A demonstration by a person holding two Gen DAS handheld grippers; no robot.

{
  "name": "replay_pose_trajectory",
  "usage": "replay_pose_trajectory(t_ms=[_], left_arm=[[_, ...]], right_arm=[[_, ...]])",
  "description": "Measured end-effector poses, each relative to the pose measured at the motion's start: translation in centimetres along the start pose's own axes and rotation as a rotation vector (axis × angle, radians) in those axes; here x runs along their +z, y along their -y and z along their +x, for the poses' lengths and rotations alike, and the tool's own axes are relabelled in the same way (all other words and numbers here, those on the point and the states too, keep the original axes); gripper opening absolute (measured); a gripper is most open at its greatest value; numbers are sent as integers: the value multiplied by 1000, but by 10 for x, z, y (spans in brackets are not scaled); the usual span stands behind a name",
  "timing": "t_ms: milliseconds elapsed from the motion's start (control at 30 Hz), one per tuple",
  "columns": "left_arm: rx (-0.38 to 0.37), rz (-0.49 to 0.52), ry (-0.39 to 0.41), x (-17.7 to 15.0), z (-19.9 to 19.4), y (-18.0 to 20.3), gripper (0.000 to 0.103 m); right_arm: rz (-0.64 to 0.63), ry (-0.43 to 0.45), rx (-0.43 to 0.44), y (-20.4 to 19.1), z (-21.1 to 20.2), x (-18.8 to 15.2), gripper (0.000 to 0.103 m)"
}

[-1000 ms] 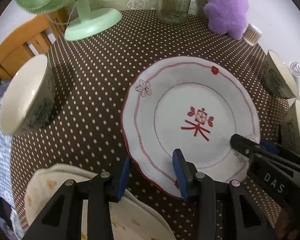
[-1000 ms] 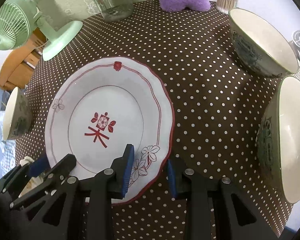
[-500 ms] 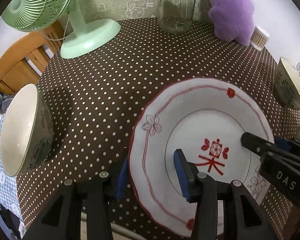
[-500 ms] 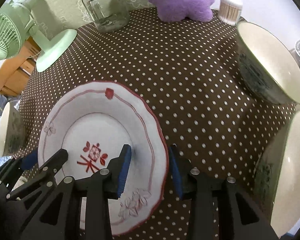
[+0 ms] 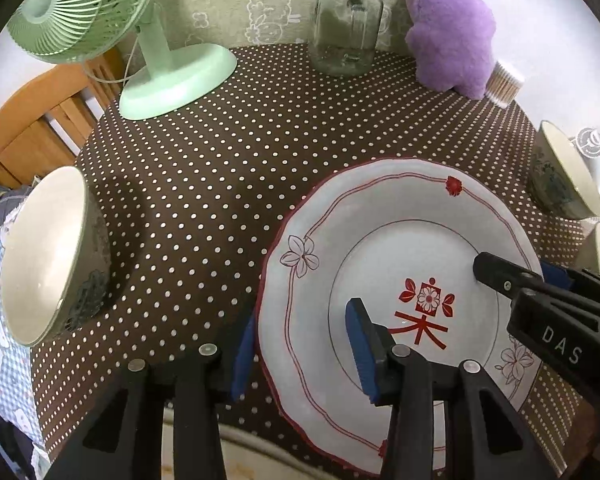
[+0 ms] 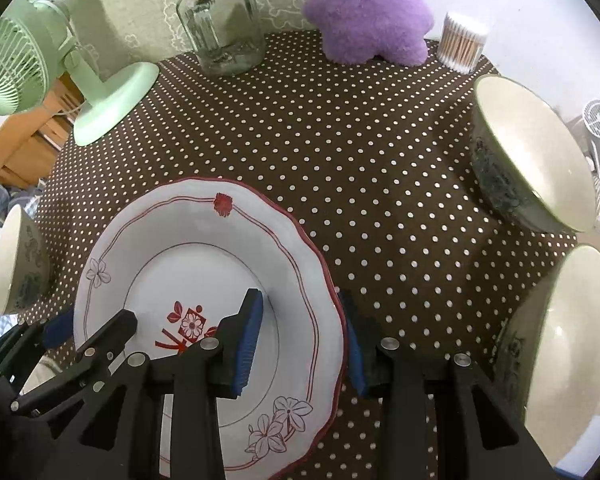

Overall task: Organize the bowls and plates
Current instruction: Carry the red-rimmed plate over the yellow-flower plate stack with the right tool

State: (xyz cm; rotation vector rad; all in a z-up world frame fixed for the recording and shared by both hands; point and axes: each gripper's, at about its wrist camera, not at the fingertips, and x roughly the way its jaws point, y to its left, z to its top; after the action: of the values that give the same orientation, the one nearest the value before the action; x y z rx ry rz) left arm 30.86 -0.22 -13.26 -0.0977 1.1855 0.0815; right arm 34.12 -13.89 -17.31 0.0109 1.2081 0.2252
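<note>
You have the plate (image 5: pixel 400 248) clamped from both sides: your left gripper (image 5: pixel 300 344) grips its left rim, one pad under the edge and one on the face, and your right gripper (image 6: pixel 300 332) does the same on the right rim, each set of jaws partly closed on the rim and no further. Compared with a second ago, the plate sits nearer to you and lower in both views, more bare dotted surface (image 5: pixel 228 168) shows beyond its far edge, and the pale plate (image 5: pixel 260 456) under its near edge is now mostly covered. That suggests you are drawing it back over that plate to stack the two. Whether it is lifted clear or sliding on the surface cannot be told. One bowl (image 5: pixel 48 252) stands well left of the plate, and two bowls (image 6: pixel 528 152) (image 6: pixel 564 344) stand to its right, all apart and unstacked, so the bowls look like the work left once this plate is set down.
</note>
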Motion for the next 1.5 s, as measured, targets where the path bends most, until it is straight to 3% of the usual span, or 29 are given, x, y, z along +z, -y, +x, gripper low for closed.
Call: replay_pose_trajectory(t_ms=[367, 767, 1267, 1500], left_arm=[[-27, 22, 35, -22, -44, -11, 43], [-36, 12, 54, -72, -87, -40, 43], [-18, -24, 8, -135, -103, -95, 43], [-18, -44, -3, -147, -101, -113, 44]], right_arm=[[-12, 46, -26, -12, -48, -27, 41], [-40, 70, -36, -44, -85, -68, 41], [-85, 36, -32, -106, -90, -132, 41], [-104, 25, -32, -130, -87, -150, 41]])
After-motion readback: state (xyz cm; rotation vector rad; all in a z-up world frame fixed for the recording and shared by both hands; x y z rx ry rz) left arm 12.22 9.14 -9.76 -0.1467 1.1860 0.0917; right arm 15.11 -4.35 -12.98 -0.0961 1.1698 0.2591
